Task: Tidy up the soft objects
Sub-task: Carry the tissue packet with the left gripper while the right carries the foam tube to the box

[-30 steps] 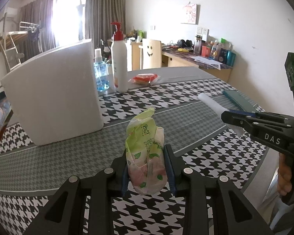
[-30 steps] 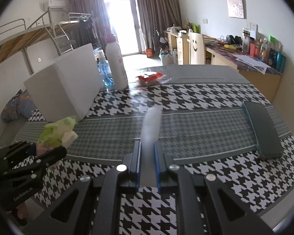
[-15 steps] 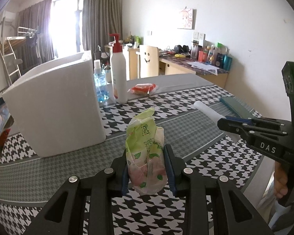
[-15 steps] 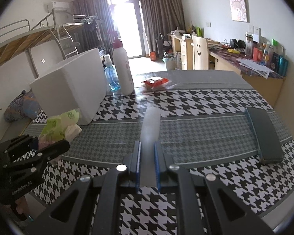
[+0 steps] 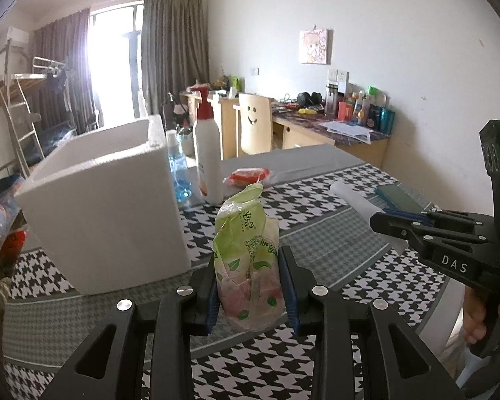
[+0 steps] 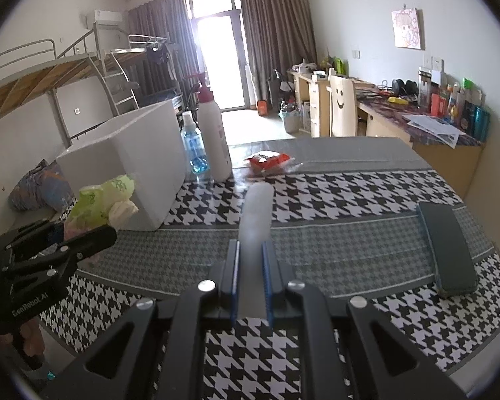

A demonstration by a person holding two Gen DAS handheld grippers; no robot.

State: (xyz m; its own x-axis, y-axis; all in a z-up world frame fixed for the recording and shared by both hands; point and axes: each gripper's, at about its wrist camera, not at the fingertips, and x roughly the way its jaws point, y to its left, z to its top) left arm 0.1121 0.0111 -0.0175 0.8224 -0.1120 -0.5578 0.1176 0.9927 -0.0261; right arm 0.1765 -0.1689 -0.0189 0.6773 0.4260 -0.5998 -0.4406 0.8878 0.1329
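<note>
My left gripper (image 5: 251,286) is shut on a green and pink tissue pack (image 5: 246,260), held upright above the table's near edge; the pack also shows in the right wrist view (image 6: 100,200). My right gripper (image 6: 251,266) is shut on a white tube (image 6: 255,216) that points forward; the tube also shows in the left wrist view (image 5: 353,198). An open white foam box (image 5: 106,206) stands on the table to the left, also in the right wrist view (image 6: 133,163). A red soft pack (image 6: 266,161) lies further back.
A white pump bottle (image 6: 213,136) and a blue spray bottle (image 6: 193,148) stand beside the box. A dark flat case (image 6: 446,246) lies at the right on the houndstooth cloth (image 6: 333,200). A desk and a chair stand beyond the table.
Both grippers have risen and tilted up with their loads; the box's open top now shows. Grips are unchanged.
</note>
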